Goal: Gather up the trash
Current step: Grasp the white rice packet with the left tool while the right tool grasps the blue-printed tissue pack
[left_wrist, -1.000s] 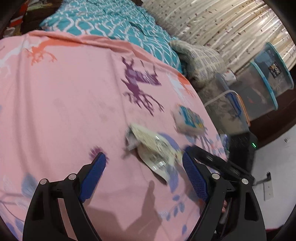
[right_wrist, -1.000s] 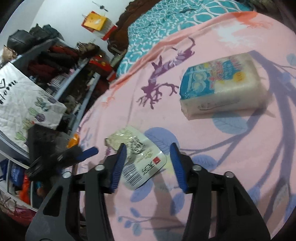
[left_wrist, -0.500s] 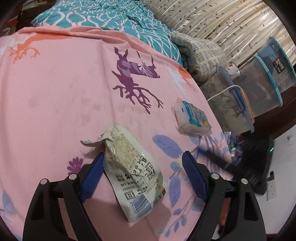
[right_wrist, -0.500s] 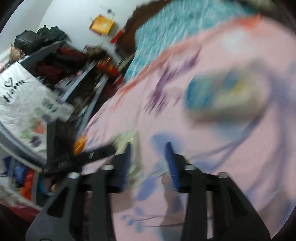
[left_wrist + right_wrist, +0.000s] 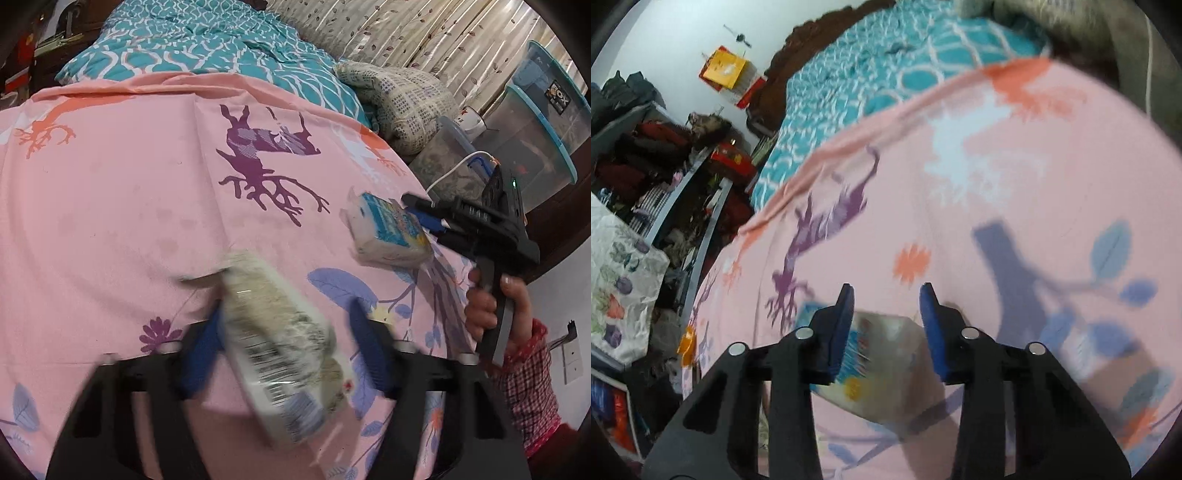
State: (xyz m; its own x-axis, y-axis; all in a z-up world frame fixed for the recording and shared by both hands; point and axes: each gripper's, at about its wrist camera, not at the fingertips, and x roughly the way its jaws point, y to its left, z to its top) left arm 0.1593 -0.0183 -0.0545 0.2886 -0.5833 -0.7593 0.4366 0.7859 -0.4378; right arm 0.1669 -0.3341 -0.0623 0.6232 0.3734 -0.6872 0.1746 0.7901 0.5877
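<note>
A crumpled cream snack wrapper with a barcode lies between the blue pads of my left gripper; the jaws stand wide around it and the frame is blurred. A white and blue tissue pack lies on the pink bedsheet to the right. My right gripper, held by a hand, reaches it from the right. In the right wrist view the tissue pack sits between the open right gripper fingers, with gaps on both sides.
A teal patterned blanket and a grey pillow lie at the far end of the bed. Clear storage bins stand to the right. Cluttered shelves and a printed bag stand left of the bed.
My left gripper has moved forward over the wrapper, which now sits between its pads. My right gripper has swung from the wrapper to the tissue pack, which now lies between its fingers.
</note>
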